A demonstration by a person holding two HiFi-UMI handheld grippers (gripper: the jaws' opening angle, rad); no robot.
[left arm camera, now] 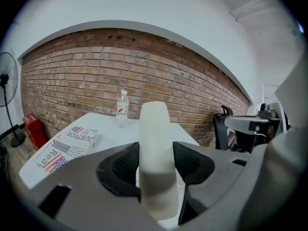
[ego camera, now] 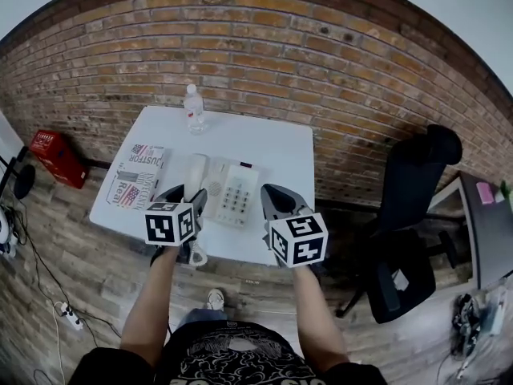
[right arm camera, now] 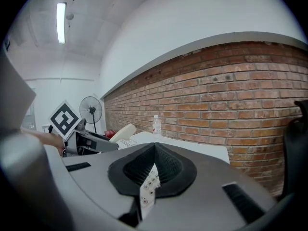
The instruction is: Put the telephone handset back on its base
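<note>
Clutter first: a clear plastic water bottle [ego camera: 194,109] with a red label stands well ahead of the left claw [ego camera: 184,197], near the far edge of the white square table [ego camera: 272,147]. A folded newspaper [ego camera: 136,179] with flag print lies flat just left of that claw. Nothing sits between the claws and the phone. Off the table, a red box [ego camera: 56,157] lies on the wood floor far to the left, by the rough brick wall [ego camera: 280,46]. A black office chair [ego camera: 409,215] is parked out to the right of the right claw [right arm camera: 154,150].

Left claw is clamped on the smooth, rounded cream plastic telephone handset [left arm camera: 154,143]. Its ribbed black pads squeeze the handset's sides, and the free end sticks out forward and up toward the wall. The handset lines up over the left side of the cream telephone base [ego camera: 232,195], a flat slab with a grid of small buttons. Can't tell from here if it's touching the cradle.

Right claw hovers just right of the base with its pads pressed together at the tips, gripping nothing. A sliver of keypad shows through the slit below them.
</note>
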